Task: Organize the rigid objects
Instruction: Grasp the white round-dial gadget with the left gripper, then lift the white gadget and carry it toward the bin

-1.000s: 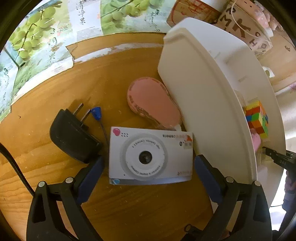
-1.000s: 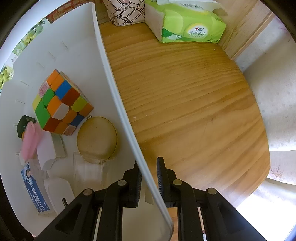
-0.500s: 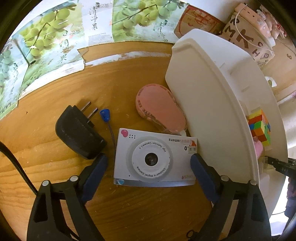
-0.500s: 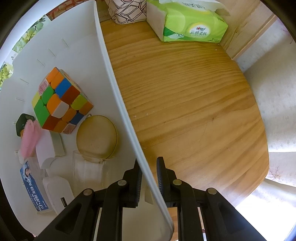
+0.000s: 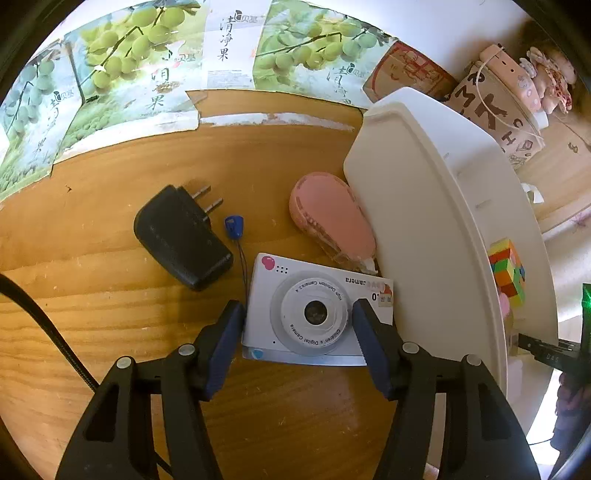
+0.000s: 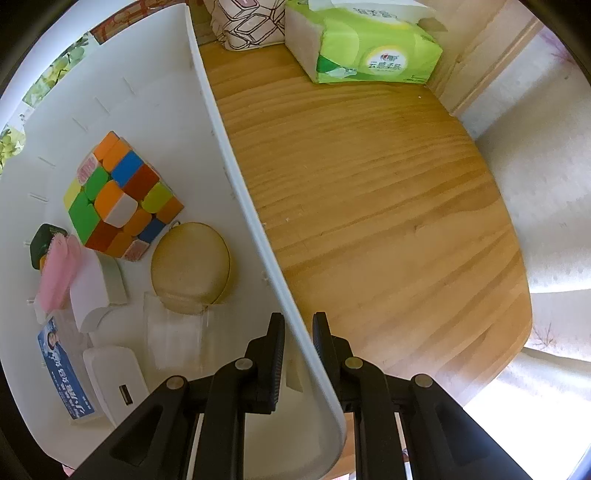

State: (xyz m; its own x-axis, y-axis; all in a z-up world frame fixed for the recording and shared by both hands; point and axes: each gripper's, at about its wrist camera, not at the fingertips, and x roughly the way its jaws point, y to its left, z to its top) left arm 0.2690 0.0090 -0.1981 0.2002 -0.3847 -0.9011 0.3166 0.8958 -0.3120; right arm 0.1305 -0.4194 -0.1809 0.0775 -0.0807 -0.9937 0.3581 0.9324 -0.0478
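A white toy camera (image 5: 314, 314) lies face up on the wooden table, hard against the white bin (image 5: 424, 203). My left gripper (image 5: 298, 306) hangs over it with its jaws closing. The left pad is at the camera's left edge and the right pad overlaps its lens ring; a firm press does not show. Beside the camera lie a black power adapter (image 5: 183, 236), a pink oval case (image 5: 332, 225) and a blue tag (image 5: 233, 226) on the camera's strap. My right gripper (image 6: 298, 321) is shut on the bin wall (image 6: 229, 177). Inside sit a colour cube (image 6: 118, 199), a round tan disc (image 6: 190, 266) and several small items.
Grape-print cardboard (image 5: 147, 55) and a lettered carton (image 5: 498, 107) line the far side. A green tissue pack (image 6: 369, 48) and a patterned pack (image 6: 247, 22) stand behind the bin. The table's rounded edge (image 6: 521, 295) drops to a pale floor on the right.
The left gripper's jaws have narrowed from wide open to close around the camera, and the gripper has shifted a little over it. The right gripper and the bin have not moved.
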